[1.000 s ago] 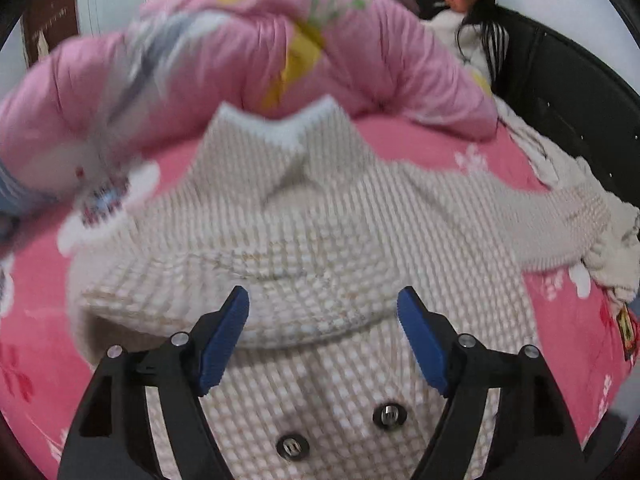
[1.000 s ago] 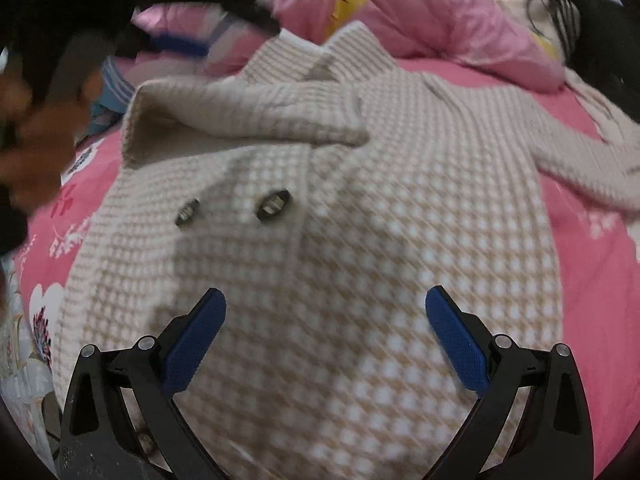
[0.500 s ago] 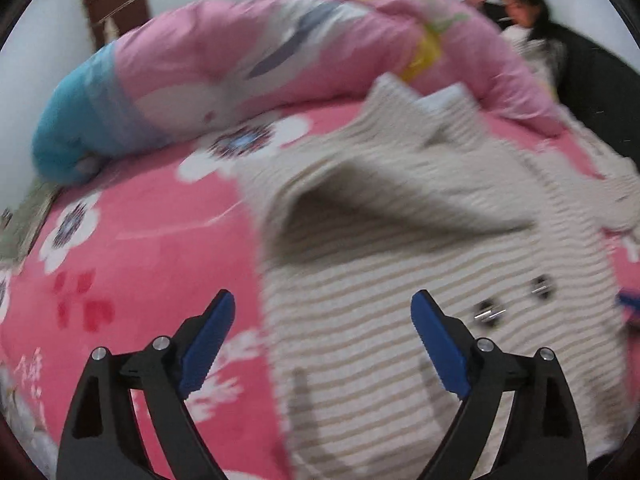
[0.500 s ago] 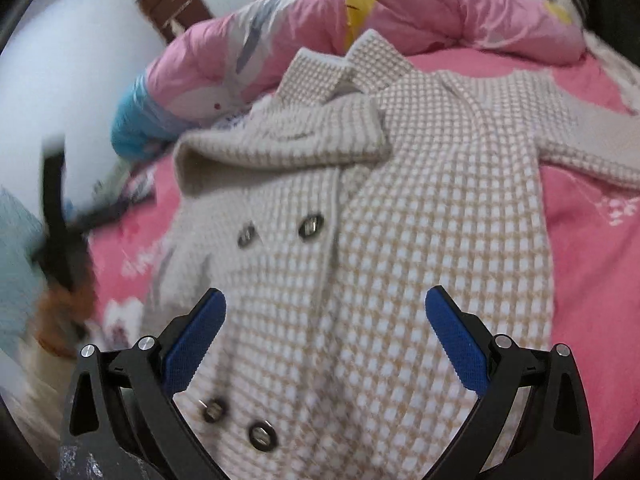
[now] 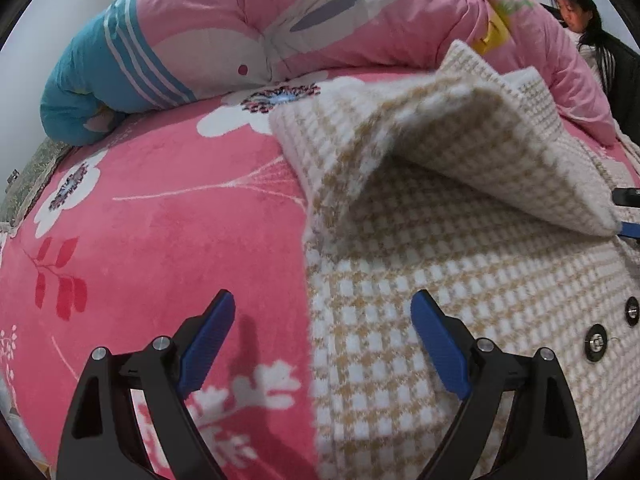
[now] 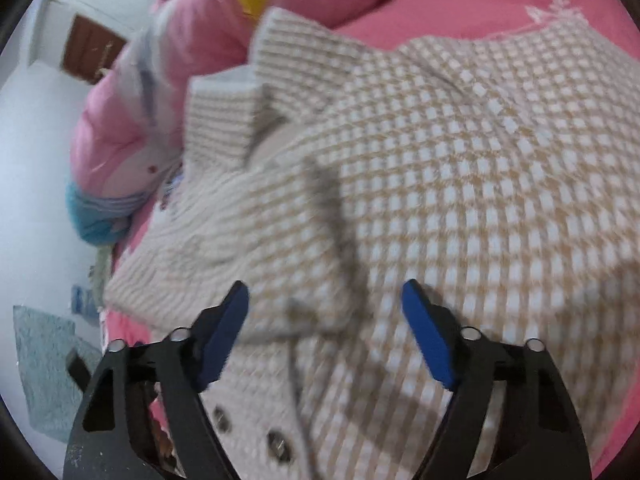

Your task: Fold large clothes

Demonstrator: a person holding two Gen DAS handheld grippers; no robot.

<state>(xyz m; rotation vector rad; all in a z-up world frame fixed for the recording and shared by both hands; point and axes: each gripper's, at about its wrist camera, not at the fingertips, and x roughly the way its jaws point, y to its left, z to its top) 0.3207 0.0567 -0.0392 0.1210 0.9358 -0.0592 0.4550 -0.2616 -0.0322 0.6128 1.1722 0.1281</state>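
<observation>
Two grippers hang over the beige-and-white checked woolly coat [image 5: 460,264] spread on the pink flowered plush bed cover [image 5: 152,240]. On the left, the left gripper [image 5: 322,344] stands wide open and empty, straddling the coat's left edge, which runs from near to far. To the right, the right gripper [image 6: 324,330] is closing, nothing pinched yet, with the folded-over sleeve end [image 6: 316,304] just beyond its blue pads [image 6: 426,340].
</observation>
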